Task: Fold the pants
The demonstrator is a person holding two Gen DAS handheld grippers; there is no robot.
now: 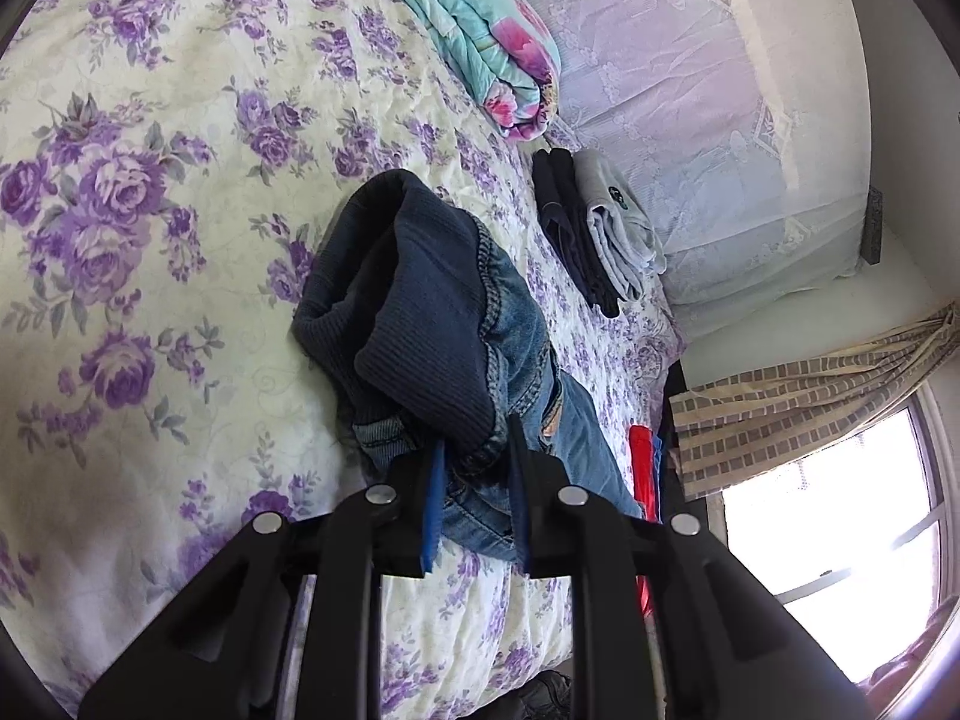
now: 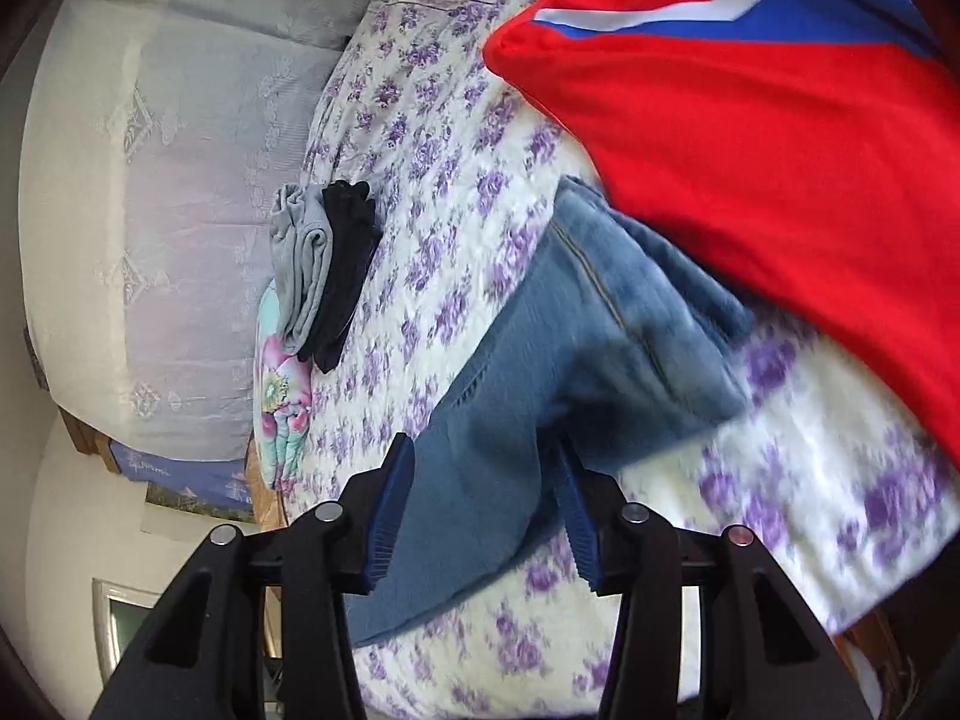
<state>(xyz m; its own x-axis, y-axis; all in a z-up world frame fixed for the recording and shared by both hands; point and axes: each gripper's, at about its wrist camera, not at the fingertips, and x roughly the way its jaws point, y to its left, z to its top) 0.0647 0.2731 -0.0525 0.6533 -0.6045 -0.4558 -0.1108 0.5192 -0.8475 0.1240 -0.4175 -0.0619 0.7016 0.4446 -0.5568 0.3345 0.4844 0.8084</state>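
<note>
Pants (image 1: 432, 312) bunched on bed (image 1: 150, 180), far end hidden behind red garment (image 2: 780, 150); right view motion-blurred; left tool (image 1: 477, 480) clamped on ribbed waistband; right tool (image 2: 480, 498) spread wide, denim leg lying between fingers, grip not confirmed; folded clothes (image 1: 594, 228) stacked near pillow.

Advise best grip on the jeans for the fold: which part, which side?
Grip the jeans at the two ends, as now: left tool on the ribbed dark waistband, coming from the bed edge; right tool on the flat leg end. The waistband is thick and bunched, the leg thin and limp.
</note>
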